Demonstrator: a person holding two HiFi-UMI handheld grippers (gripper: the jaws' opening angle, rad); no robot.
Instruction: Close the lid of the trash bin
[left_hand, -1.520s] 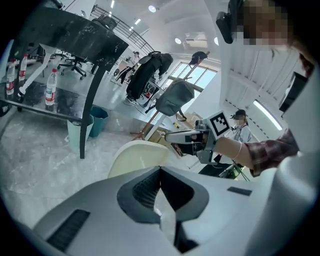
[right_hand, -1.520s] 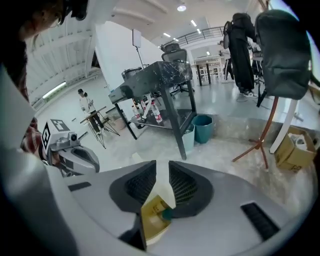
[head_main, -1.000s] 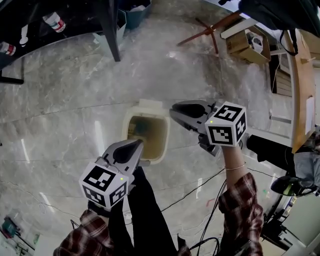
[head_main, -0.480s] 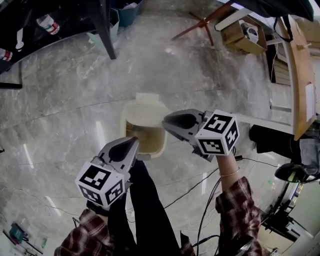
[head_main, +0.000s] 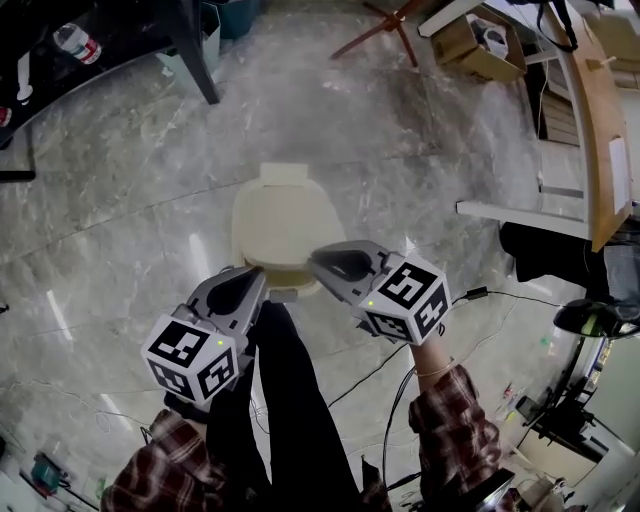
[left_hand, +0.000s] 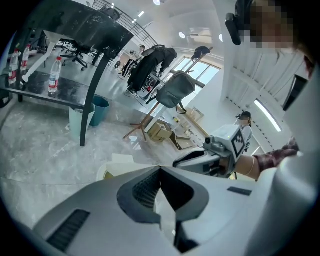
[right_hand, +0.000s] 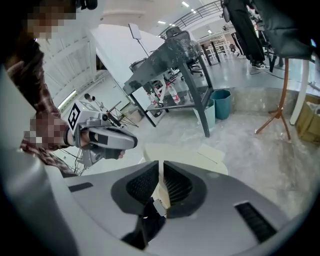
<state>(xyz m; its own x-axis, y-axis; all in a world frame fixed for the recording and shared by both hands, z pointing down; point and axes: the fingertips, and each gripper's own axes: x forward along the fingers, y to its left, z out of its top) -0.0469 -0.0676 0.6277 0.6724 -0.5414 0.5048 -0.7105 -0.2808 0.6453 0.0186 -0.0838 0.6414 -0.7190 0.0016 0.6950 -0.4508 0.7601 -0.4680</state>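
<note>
By the trash bin (head_main: 285, 225), left claw (head_main: 254, 276) and right claw (head_main: 319, 259) angle inward, both closed, empty.

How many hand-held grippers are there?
2. The grey left hand-held gripper is over the cream plastic trash bin's near-left edge; the grey right hand-held gripper is over its near-right edge.

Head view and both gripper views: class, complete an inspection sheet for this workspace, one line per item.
Surface: grey marble floor, glossy.
Job's things: cream trash bin lid lies nearly flat; slim gap at its front edge.
Clutter: cardboard box, bottle.
Grippers: left gripper shut, empty, by the lid's front; right gripper shut, tip over the lid's front edge.
Cables: black cable on the floor, right of the lid.
Surroundings: dark table, wooden desk.
</note>
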